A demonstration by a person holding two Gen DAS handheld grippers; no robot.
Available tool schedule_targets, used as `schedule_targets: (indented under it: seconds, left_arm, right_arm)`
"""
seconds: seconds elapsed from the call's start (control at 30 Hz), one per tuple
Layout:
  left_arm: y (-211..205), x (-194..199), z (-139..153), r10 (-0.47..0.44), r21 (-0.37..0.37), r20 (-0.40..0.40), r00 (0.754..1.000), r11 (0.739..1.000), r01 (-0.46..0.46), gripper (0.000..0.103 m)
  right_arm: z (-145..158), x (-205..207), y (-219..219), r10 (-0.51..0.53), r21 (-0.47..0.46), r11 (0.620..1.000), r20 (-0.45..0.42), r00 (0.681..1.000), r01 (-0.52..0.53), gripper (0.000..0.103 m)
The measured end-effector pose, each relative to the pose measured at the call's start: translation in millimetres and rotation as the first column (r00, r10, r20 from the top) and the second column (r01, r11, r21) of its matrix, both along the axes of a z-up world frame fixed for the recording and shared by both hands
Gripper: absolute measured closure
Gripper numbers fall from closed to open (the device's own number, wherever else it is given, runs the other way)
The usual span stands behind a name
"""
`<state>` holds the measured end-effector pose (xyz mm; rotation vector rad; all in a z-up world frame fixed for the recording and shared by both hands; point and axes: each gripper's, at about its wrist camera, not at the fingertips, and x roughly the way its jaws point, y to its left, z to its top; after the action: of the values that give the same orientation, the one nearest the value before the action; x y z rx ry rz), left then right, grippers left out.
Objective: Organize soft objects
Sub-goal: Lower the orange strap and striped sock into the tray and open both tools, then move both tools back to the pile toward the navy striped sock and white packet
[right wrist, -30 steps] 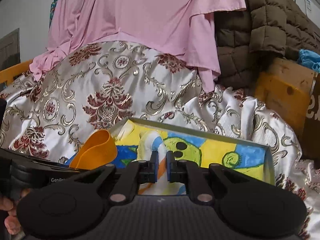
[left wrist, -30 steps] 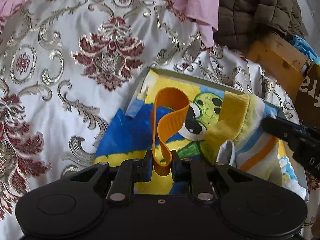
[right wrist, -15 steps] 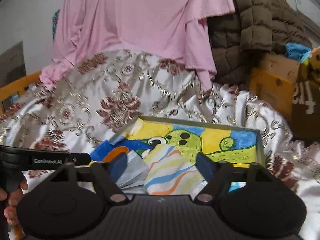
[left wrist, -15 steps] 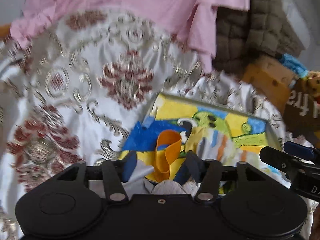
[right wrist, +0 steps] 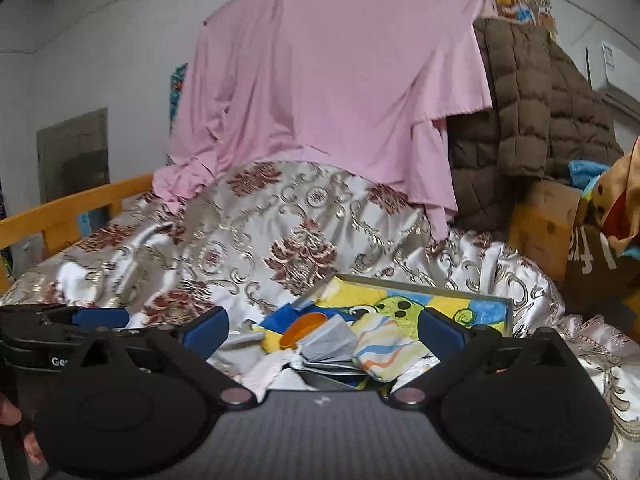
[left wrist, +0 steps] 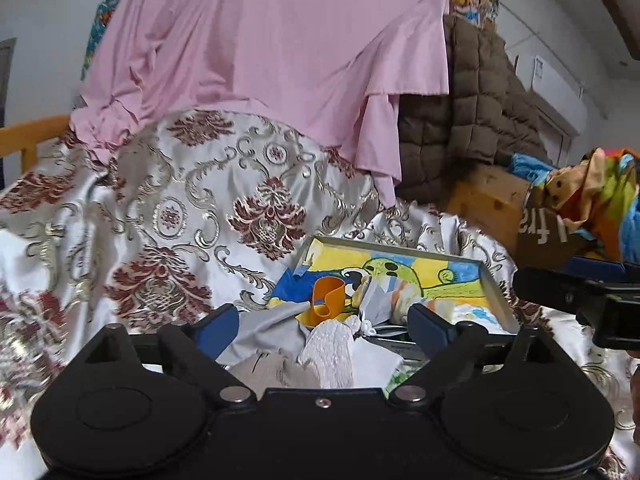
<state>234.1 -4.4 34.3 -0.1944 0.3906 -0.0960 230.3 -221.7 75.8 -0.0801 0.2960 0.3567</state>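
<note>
1. The patterned bedspread (left wrist: pixel 192 208) covers the bed and bears everything; a pink sheet (left wrist: pixel 280 60) hangs behind it.
2. The shallow tray (right wrist: pixel 507 312) with its cartoon-painted floor sits on the bedspread, seemingly as the collecting place for the soft things.
3. The striped cloth (right wrist: pixel 384 344) lies in the tray, low between the right gripper (right wrist: pixel 322 330) fingers but clear of both; its jaws are opening wide and hold nothing.
4. The orange band (left wrist: pixel 326 300) stands curled in the tray, ahead of the left gripper (left wrist: pixel 322 326); its jaws are opening too, with only loose grey and white cloth lying below them.
</note>
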Motion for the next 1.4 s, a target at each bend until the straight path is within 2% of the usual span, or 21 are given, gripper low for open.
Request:
schedule_targets:
  seconds: [0.27, 0.63, 1.23, 1.4]
  left_arm:
    - [5, -62, -1, 0.018, 0.022, 0.02, 1.0, 1.0, -0.019, 0.006]
    - [6, -111, -27, 0.027, 0.06, -0.046, 0.999, 0.998, -0.024, 0.003]
    - [6, -129, -60, 0.044, 0.104, -0.185, 0.982, 0.994, -0.025, 0.003]
    - [6, -130, -62, 0.047, 0.116, -0.199, 0.979, 0.993, -0.024, 0.003]
  right_arm:
    - [-9, -56, 6, 0.035, -0.015, 0.999, 0.024, 0.999, -0.035, 0.0]
    - [-35, -107, 13, 0.053, -0.038, 0.998, -0.009, 0.999, -0.053, 0.0]
    - [-78, -117, 5, -0.026, -0.083, 0.996, -0.157, 0.987, 0.013, 0.0]
    - [-86, -117, 7, -0.03, -0.111, 0.994, -0.19, 0.981, 0.009, 0.0]
